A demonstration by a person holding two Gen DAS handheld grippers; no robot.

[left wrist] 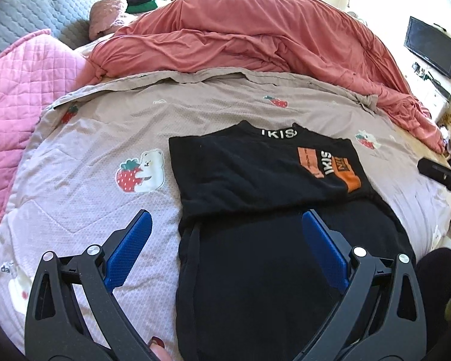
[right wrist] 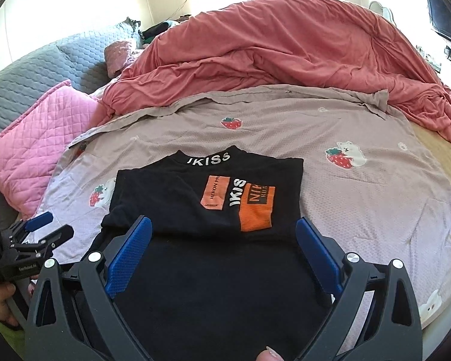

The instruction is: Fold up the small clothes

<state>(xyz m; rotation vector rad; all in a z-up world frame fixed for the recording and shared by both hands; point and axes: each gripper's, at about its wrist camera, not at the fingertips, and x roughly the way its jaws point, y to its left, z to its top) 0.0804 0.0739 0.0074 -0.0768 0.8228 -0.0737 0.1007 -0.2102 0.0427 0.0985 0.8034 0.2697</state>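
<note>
A small black shirt with orange patches and white lettering lies on the bed, its left side folded over the front; it also shows in the right wrist view. My left gripper is open and empty, its jaws spread over the shirt's near left edge. My right gripper is open and empty, its jaws wide above the shirt's lower half. The left gripper shows at the left edge of the right wrist view. The right gripper's tip shows at the right edge of the left wrist view.
The shirt rests on a beige bedspread with strawberry and bear prints. A rumpled salmon duvet lies behind it. A pink quilted pillow is at the left. A TV stands at the far right.
</note>
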